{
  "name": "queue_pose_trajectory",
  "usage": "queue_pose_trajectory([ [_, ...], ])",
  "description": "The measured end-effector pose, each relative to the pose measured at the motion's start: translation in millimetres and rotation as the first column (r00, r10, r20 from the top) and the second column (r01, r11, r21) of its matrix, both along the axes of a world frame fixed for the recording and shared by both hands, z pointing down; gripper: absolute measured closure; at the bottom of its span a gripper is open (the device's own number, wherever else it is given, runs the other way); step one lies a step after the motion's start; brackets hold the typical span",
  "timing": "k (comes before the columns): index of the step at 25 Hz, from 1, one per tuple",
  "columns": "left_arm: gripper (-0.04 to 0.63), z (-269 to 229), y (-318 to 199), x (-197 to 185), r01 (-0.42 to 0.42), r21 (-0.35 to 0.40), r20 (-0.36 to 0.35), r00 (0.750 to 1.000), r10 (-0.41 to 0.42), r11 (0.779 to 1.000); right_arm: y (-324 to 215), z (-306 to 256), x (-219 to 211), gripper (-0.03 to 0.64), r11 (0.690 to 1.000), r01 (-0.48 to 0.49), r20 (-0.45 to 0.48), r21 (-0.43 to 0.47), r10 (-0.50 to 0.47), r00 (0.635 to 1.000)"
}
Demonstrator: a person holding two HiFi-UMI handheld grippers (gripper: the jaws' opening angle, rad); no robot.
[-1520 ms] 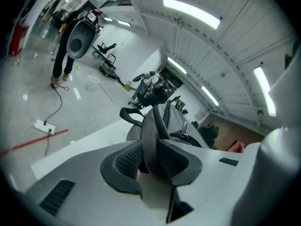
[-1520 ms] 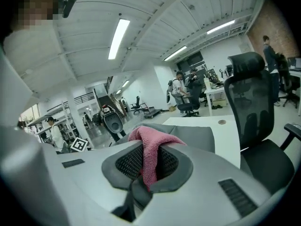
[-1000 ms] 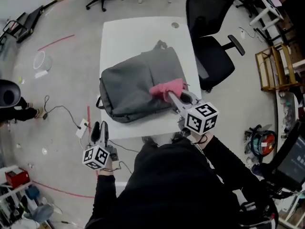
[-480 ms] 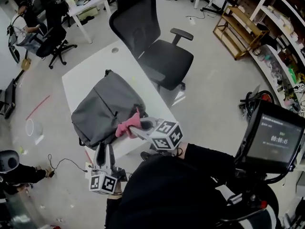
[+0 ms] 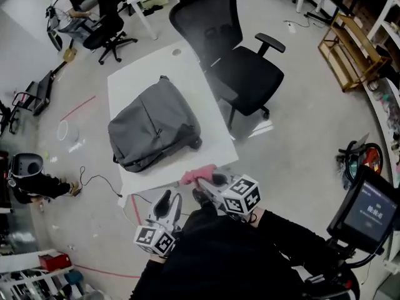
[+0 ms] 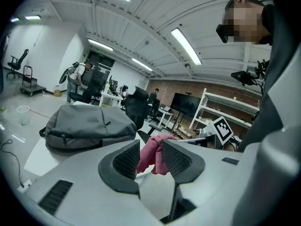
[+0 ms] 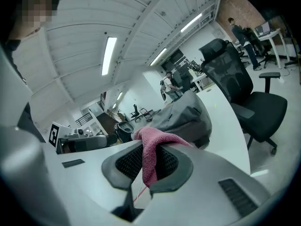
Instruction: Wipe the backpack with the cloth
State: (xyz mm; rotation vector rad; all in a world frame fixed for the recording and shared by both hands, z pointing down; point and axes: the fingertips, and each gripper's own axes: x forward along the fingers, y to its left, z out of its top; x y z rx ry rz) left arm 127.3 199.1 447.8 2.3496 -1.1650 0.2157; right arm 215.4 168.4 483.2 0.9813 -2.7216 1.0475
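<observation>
Backpack [image 5: 155,132] lies on white table [image 5: 137,83]; black office chair [image 5: 244,86] beside.

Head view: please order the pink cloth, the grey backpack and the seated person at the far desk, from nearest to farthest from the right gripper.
1. The pink cloth: clamped in the right gripper, at the near edge of the white table.
2. The grey backpack: lying on that table, ahead.
3. The seated person: far off, upper left.

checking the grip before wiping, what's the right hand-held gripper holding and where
The pink cloth, pinched at a bunched fold by the right hand-held gripper.
</observation>
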Motion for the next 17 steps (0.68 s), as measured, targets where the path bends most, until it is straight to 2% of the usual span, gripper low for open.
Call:
queue_pose_trajectory([
  [2, 0.434, 6, 14, 4, 0.0, -0.024, 0.029, 1.0, 0.001, 1.0, 13, 17, 4, 0.572, 0.999, 0.015, -0.004, -0.042, -0.015, 1.0],
  [5, 0.434, 19, 30, 5, 0.024, -0.055, 0.021, 1.0, -0.023, 0.998, 32, 33, 3, 0.572, 0.996, 0.048, -0.025, -0.073, -0.05, 0.998],
  [8, 0.434, 32, 42, 5, 0.013, -0.074, 0.01, 1.0, -0.012, 0.997, 44, 32, -3, 0.572, 0.997, 0.065, -0.06, -0.034, -0.067, 0.996],
  [11, 0.434, 30, 42, 2, -0.023, -0.056, 0.016, 1.0, 0.024, 0.998, 40, 24, -12, 0.572, 0.998, 0.065, -0.092, 0.001, -0.065, 0.994],
  [13, 0.434, 25, 42, -12, -0.03, -0.052, 0.012, 0.999, 0.03, 0.998, 40, 20, -24, 0.572, 0.998, 0.055, -0.105, -0.004, -0.055, 0.993],
  [17, 0.434, 14, 48, -58, 0.009, -0.06, -0.003, 1.0, -0.009, 0.998, 51, 13, -60, 0.572, 0.999, 0.048, -0.122, -0.023, -0.05, 0.991],
])
